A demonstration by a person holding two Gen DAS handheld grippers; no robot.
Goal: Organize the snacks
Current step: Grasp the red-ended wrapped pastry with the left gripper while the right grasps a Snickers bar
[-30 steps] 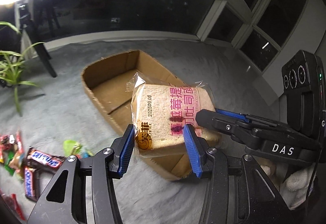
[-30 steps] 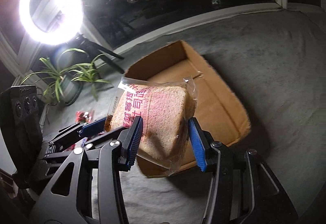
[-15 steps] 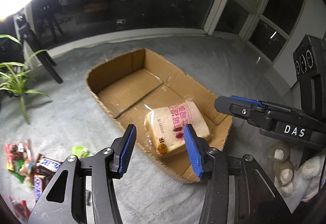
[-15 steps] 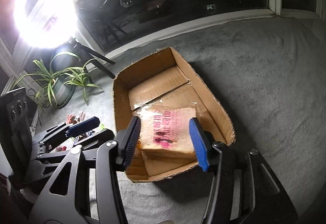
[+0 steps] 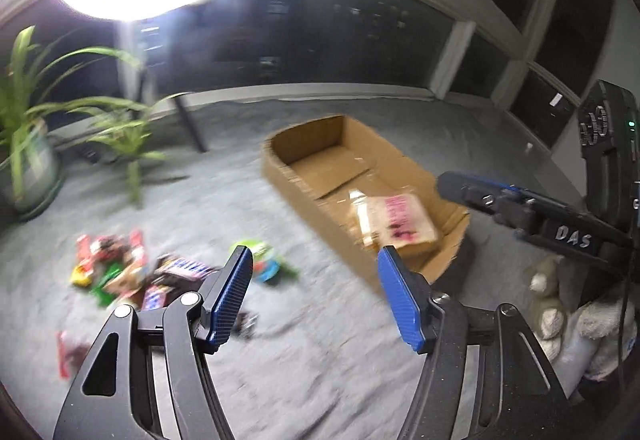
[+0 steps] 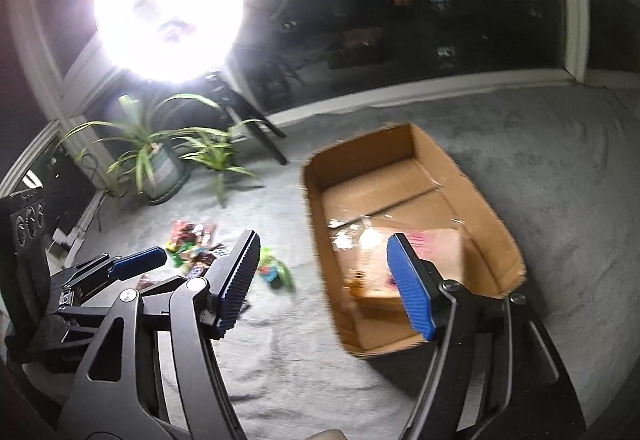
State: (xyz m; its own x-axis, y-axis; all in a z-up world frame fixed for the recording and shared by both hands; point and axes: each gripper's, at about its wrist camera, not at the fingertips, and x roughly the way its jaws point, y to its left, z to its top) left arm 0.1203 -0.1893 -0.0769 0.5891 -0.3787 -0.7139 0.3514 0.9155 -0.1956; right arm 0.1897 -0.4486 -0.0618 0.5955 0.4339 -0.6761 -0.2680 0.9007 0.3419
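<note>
A bagged slice of bread (image 5: pixel 396 220) with pink print lies flat in the near end of an open cardboard box (image 5: pixel 316 138) on grey carpet; it also shows in the right wrist view (image 6: pixel 436 252), inside the box (image 6: pixel 360 156). My left gripper (image 5: pixel 316 296) is open and empty, above the carpet left of the box. My right gripper (image 6: pixel 324 284) is open and empty, over the box's near left corner. A pile of snack packets (image 5: pixel 132 272) lies on the carpet to the left; it also shows in the right wrist view (image 6: pixel 192 244).
A green packet (image 5: pixel 264 260) lies between the pile and the box. A potted plant (image 5: pixel 28 160) and a ring light on a tripod (image 6: pixel 168 0) stand at the back left. Dark windows line the far side. A plush toy (image 5: pixel 560 312) sits at the right.
Both grippers let go of the bagged bread, which now lies in the box. Both have pulled back and swung left, bringing the snack pile into view.
</note>
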